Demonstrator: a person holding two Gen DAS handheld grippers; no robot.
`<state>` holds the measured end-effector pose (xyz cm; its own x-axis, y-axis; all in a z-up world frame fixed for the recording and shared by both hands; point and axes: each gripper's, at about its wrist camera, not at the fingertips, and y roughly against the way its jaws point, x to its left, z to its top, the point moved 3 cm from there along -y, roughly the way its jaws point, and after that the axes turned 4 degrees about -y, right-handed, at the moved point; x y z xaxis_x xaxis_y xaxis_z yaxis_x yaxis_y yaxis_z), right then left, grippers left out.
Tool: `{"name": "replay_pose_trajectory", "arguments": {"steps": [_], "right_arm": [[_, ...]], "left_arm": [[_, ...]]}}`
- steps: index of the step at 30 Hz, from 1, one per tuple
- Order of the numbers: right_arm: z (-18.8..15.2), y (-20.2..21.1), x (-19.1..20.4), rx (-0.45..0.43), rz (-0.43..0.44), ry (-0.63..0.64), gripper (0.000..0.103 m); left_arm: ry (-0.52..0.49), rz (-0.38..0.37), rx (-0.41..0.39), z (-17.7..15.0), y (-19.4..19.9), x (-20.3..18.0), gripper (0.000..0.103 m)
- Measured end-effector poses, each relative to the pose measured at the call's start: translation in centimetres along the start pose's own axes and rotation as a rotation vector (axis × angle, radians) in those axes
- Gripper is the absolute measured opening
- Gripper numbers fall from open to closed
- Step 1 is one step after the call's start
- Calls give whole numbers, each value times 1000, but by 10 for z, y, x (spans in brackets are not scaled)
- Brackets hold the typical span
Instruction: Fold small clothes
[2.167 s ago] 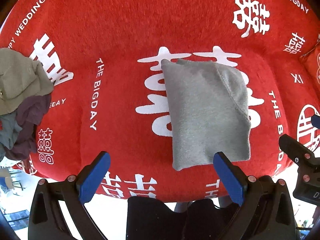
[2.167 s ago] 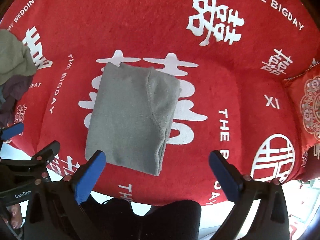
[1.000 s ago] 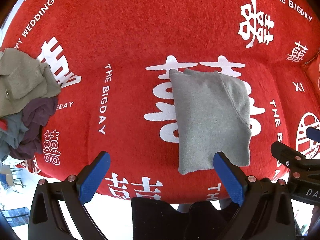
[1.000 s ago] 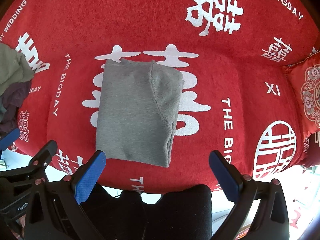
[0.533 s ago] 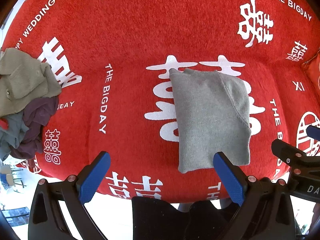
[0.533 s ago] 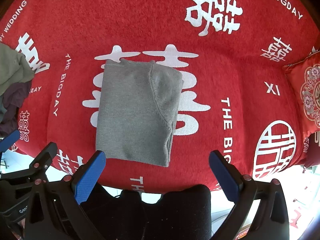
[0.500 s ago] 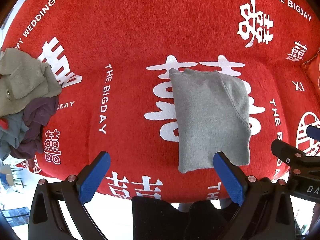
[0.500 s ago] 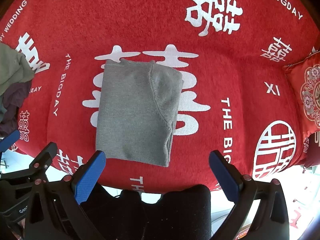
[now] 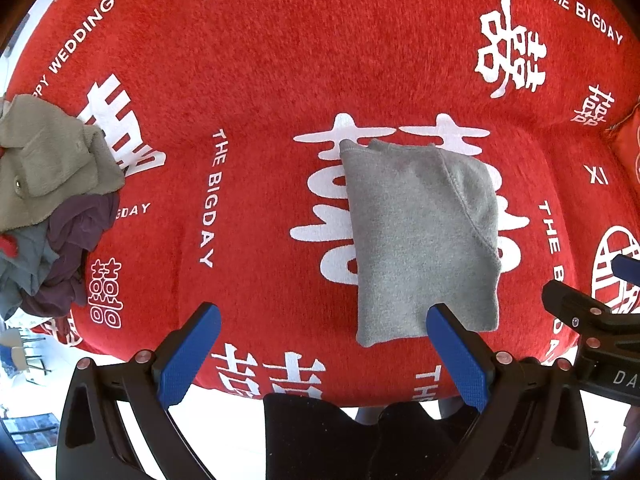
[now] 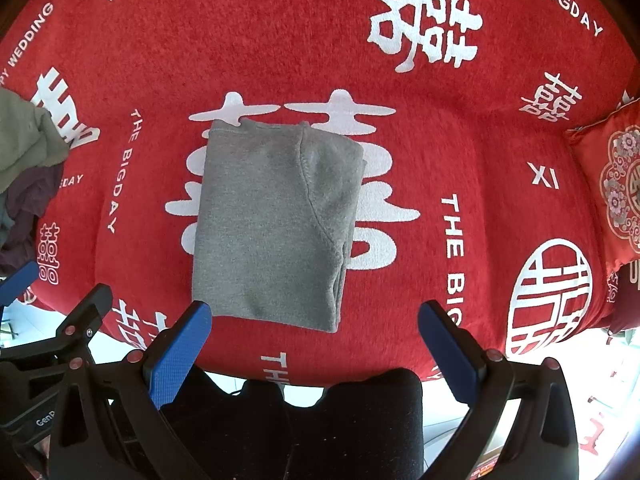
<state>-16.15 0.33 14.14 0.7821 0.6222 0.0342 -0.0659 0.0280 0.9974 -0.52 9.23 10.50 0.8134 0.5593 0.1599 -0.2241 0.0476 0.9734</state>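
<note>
A small grey garment (image 9: 420,236) lies folded into a neat rectangle on the red printed cover (image 9: 260,80). It also shows in the right wrist view (image 10: 276,224). My left gripper (image 9: 322,350) is open and empty, held just in front of the cover's near edge, left of the garment. My right gripper (image 10: 316,348) is open and empty, in front of the garment's near edge. Neither touches the cloth.
A pile of unfolded clothes (image 9: 44,200), olive, purple and grey, sits at the cover's left edge, also seen in the right wrist view (image 10: 24,176). A red patterned cushion (image 10: 616,188) lies at the far right. The cover's near edge drops off to a bright floor.
Both grippers have drawn back slightly from the folded grey garment over the last two seconds. In the last half second nothing has visibly moved.
</note>
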Motion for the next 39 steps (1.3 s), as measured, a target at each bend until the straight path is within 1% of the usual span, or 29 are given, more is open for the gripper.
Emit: {"name": "replay_pose_trajectory", "arguments": {"steps": [39], "right_arm": [[-6, 3, -3, -5, -2, -13, 103]], "left_arm": [[39, 10, -8, -6, 12, -4, 103]]}}
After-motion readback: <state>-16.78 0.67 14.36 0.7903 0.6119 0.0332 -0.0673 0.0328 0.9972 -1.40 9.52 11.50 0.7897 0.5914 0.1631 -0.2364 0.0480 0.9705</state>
